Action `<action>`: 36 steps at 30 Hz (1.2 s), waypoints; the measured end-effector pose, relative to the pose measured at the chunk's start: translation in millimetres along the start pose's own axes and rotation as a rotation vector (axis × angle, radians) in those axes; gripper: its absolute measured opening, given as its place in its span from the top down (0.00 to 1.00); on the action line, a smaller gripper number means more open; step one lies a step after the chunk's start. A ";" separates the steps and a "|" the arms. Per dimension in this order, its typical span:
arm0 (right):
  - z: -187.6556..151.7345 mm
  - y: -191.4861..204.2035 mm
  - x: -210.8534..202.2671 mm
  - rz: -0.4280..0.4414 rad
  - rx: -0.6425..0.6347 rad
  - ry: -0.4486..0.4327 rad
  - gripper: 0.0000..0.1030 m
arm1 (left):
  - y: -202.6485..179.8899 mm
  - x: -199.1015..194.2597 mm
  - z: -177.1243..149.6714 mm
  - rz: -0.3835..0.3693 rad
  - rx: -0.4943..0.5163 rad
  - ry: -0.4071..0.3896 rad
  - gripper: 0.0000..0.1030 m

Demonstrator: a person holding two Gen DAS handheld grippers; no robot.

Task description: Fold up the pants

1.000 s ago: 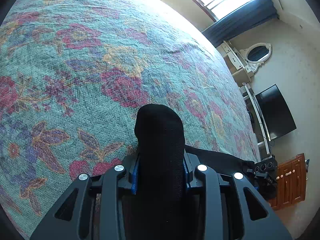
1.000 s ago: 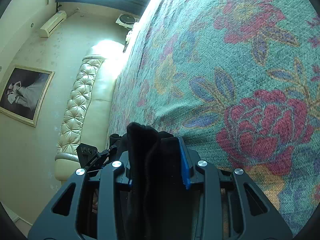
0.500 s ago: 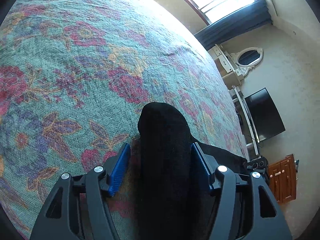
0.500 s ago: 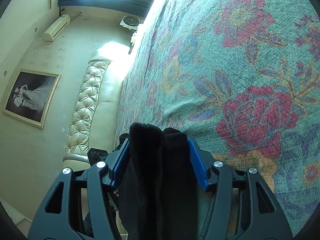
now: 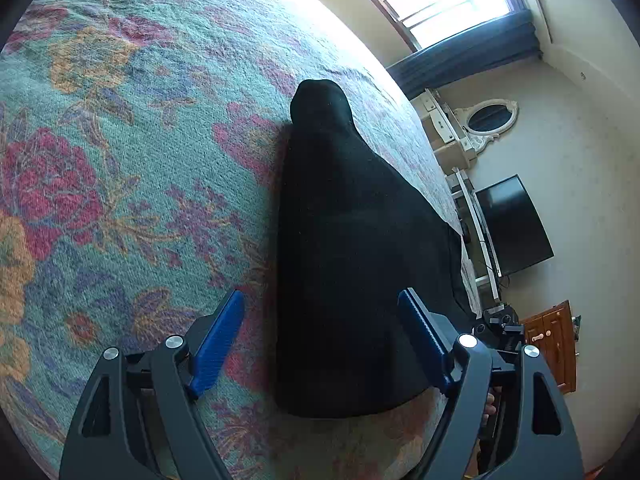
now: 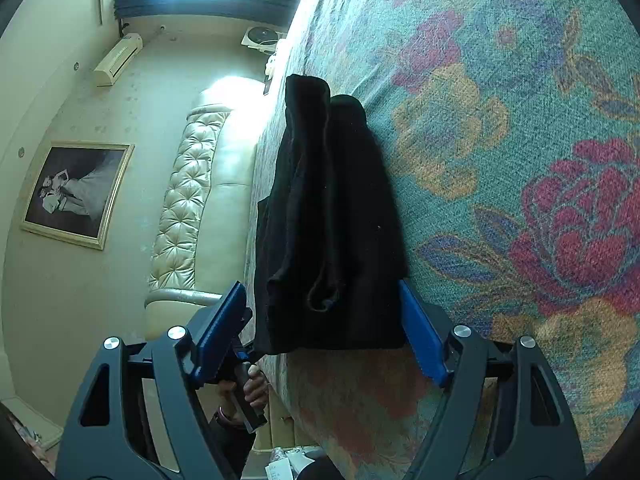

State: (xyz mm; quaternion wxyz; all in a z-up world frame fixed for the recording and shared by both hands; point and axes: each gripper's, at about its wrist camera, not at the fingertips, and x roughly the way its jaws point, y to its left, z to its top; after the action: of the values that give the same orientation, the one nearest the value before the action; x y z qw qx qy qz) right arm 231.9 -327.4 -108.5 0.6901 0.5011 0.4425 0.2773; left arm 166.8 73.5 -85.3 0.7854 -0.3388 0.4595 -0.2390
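No writing can be read. Black pants (image 5: 340, 248) lie released on the floral bed (image 5: 120, 160); jaws of the left gripper (image 5: 320, 344) and right gripper (image 6: 320, 332) have just been opening wide, pads clear of cloth.

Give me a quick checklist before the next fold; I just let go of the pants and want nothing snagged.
1. Left claw released: ok, its jaws have just been opening and the blue pads stand apart from the cloth.
2. Right claw released: ok, jaws have just been opening; the right pad sits close to the cloth's edge, contact cannot be told.
3. Black pants resting on the floral bedspread: ok, lying down, not lifted.
4. Fold tidy: not ok, the right wrist view shows bunched layers with a curled end.
5. Pants clear of the bed edge: cannot tell, they lie near it.
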 end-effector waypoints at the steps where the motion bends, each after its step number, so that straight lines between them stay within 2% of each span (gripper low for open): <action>1: -1.0 0.7 0.4 -0.008 0.000 -0.005 0.24 | -2.6 2.3 -2.0 0.003 0.004 0.000 0.22; 4: -5.1 4.5 3.5 -0.044 -0.001 -0.005 0.24 | -17.2 13.7 -4.1 0.063 0.040 -0.008 0.19; 6: -8.1 7.5 5.6 -0.066 -0.020 0.003 0.25 | -21.8 18.4 -4.1 0.078 0.045 -0.018 0.18; 8: -10.5 7.5 6.3 -0.090 -0.025 0.004 0.31 | -24.3 22.4 -3.0 0.084 0.035 -0.025 0.18; 10: -13.5 5.1 7.2 -0.128 -0.026 0.008 0.45 | -26.5 25.6 -1.6 0.088 0.020 -0.033 0.17; 13: -18.0 0.6 6.3 -0.126 -0.024 0.001 0.55 | -26.9 28.4 0.2 0.091 0.013 -0.035 0.16; 16: -20.2 -4.8 4.9 -0.114 -0.014 -0.011 0.60 | -22.7 23.5 -8.5 0.084 0.021 -0.040 0.16; 28: -22.8 -17.8 -5.3 -0.084 -0.015 -0.027 0.65 | -28.9 26.6 -21.0 0.116 0.165 -0.070 0.17; 31: -23.0 -18.0 -5.6 -0.082 -0.014 -0.028 0.65 | -28.6 27.3 -22.0 0.131 0.177 -0.070 0.22; 34: -22.2 -18.8 -7.3 -0.082 -0.013 -0.026 0.65 | -26.4 27.3 -21.3 0.115 0.177 -0.060 0.31; 36: -20.5 -19.2 -8.7 -0.078 -0.010 -0.025 0.65 | -26.1 27.7 -22.4 0.111 0.170 -0.058 0.33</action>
State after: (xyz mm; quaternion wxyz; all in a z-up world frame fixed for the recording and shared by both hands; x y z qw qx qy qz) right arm 208.6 -332.0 -125.7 0.7086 0.4833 0.4516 0.2459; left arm 158.2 30.3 -88.9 0.8364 -0.2517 0.4327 -0.2232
